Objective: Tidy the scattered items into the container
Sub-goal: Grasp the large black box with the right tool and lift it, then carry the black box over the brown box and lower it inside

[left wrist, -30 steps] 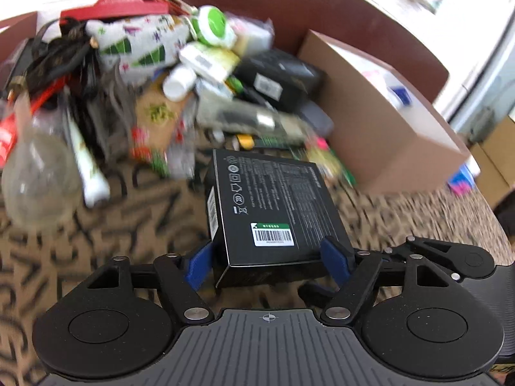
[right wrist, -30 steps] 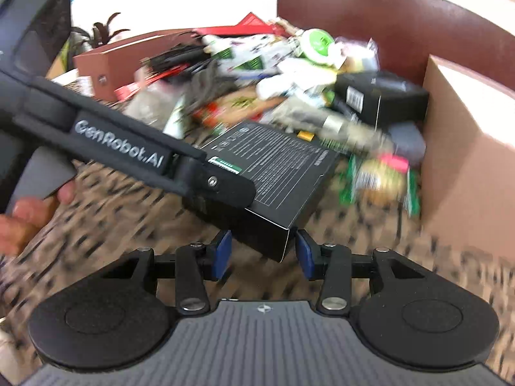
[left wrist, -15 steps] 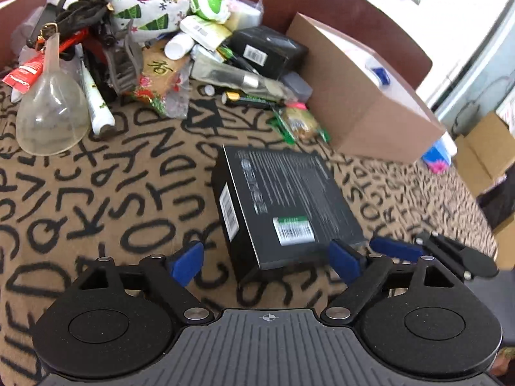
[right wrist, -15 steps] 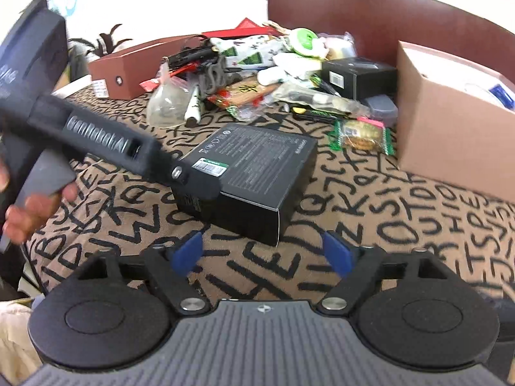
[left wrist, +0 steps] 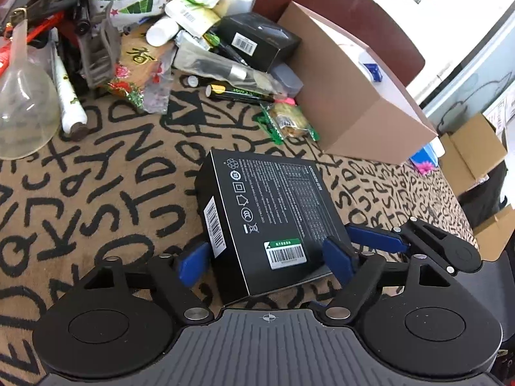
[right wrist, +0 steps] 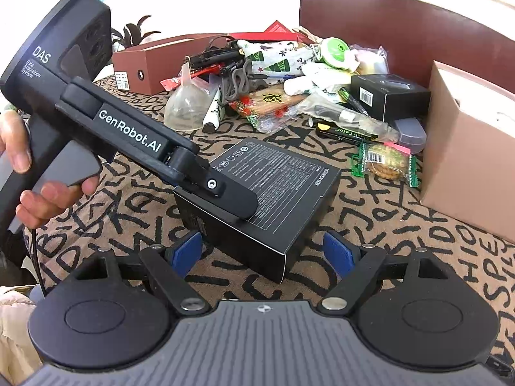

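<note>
Closing left fingers [left wrist: 267, 260] astride black box [left wrist: 273, 212]

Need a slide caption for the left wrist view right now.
Left gripper, jaws closing, straddles the flat black box on the letter-print tablecloth, cardboard box beyond.

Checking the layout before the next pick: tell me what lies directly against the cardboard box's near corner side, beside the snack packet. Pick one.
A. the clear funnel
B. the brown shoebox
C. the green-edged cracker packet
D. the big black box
C: the green-edged cracker packet lies right beside the cardboard box; the others sit apart from it.
</note>
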